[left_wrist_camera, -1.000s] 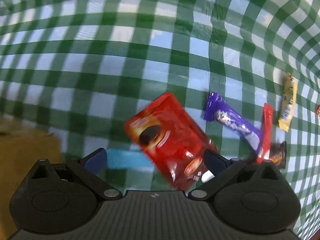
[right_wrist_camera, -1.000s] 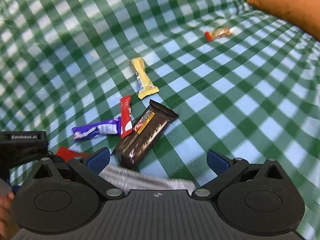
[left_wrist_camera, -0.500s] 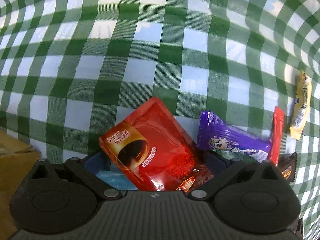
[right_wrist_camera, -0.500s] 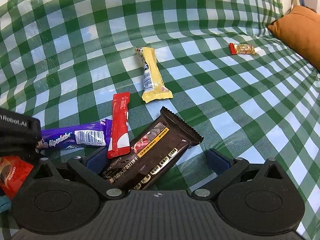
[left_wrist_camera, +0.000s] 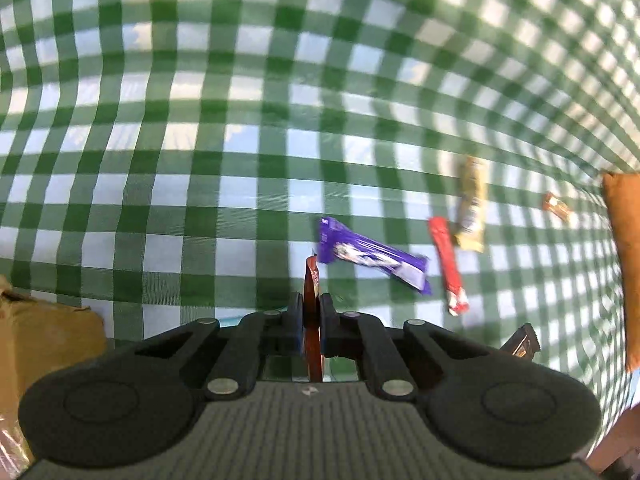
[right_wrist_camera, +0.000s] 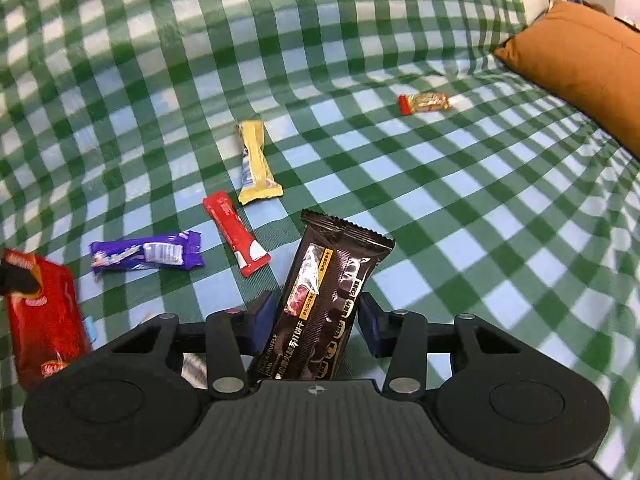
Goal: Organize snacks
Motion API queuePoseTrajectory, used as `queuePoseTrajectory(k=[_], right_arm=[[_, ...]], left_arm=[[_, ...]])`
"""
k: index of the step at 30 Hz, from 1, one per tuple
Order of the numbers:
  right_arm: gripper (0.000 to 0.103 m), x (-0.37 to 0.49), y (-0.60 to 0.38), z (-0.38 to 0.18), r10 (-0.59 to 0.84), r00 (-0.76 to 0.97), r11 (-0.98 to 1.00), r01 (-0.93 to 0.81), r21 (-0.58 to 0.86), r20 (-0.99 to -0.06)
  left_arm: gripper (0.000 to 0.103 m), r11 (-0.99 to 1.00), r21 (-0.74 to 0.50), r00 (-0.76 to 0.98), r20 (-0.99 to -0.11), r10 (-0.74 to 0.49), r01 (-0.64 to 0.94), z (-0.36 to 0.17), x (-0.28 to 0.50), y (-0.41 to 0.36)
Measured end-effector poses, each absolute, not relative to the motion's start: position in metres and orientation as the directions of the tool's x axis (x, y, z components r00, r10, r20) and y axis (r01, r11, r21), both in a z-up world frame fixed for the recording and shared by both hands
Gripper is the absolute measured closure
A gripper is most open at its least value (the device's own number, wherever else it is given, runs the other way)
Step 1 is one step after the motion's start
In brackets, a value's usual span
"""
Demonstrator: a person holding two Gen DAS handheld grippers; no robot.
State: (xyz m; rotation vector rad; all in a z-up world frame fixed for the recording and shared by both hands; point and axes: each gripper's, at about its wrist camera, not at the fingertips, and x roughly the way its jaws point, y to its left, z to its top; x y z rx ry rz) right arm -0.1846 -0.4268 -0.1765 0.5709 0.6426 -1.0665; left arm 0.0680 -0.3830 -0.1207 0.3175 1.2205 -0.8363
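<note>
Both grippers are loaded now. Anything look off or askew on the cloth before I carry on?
One oddity: the small gold candy lies apart from the other loose bars, near the orange cushion. The purple bar, red stick and yellow bar lie loosely clustered, undamaged.

Both wrist fisheyes look forward and down, close over the green-and-white checked cloth (left_wrist_camera: 240, 120); both show the purple foil-wrapped bar (left_wrist_camera: 372, 258) (right_wrist_camera: 146, 256).

On the checked cloth (right_wrist_camera: 460, 208), the long wafer bar (right_wrist_camera: 256, 164) lay behind the slim stick packet (right_wrist_camera: 234, 234), with the foil bar (right_wrist_camera: 146, 256) to its left. A small candy (right_wrist_camera: 424, 103) sat well apart to the right, near the cushion (right_wrist_camera: 580, 68).
</note>
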Motion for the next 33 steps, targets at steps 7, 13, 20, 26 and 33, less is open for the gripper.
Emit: queuePoseTrajectory(k=[7, 13, 20, 26, 33], right_arm=[[0.056, -0.22, -0.385, -0.141, -0.607, 0.386, 0.405, 0.902, 0.147, -0.694], [0.056, -0.246, -0.335, -0.11, -0.6, 0.422, 0.405, 0.893, 0.197, -0.68], [0.056, -0.265, -0.265, -0.072, -0.569, 0.473, 0.462, 0.86, 0.214, -0.673], [0.056, -0.273, -0.193, -0.041, -0.523, 0.539, 0.541, 0.809, 0.231, -0.66], [0.056, -0.266, -0.119, -0.017, -0.431, 0.612, 0.646, 0.722, 0.247, -0.663]], left_arm=[[0.096, 0.606, -0.195, 0.125, -0.887, -0.444, 0.771, -0.079, 0.029, -0.335], [0.096, 0.574, -0.199, 0.123, -0.873, -0.472, 0.794, -0.041, 0.0, -0.273], [0.096, 0.56, -0.219, 0.127, -0.849, -0.514, 0.799, 0.001, -0.03, -0.189], [0.096, 0.581, -0.194, 0.189, -0.825, -0.532, 0.79, 0.033, -0.047, -0.112], [0.096, 0.621, -0.191, 0.227, -0.818, -0.529, 0.76, 0.048, -0.052, -0.021]])
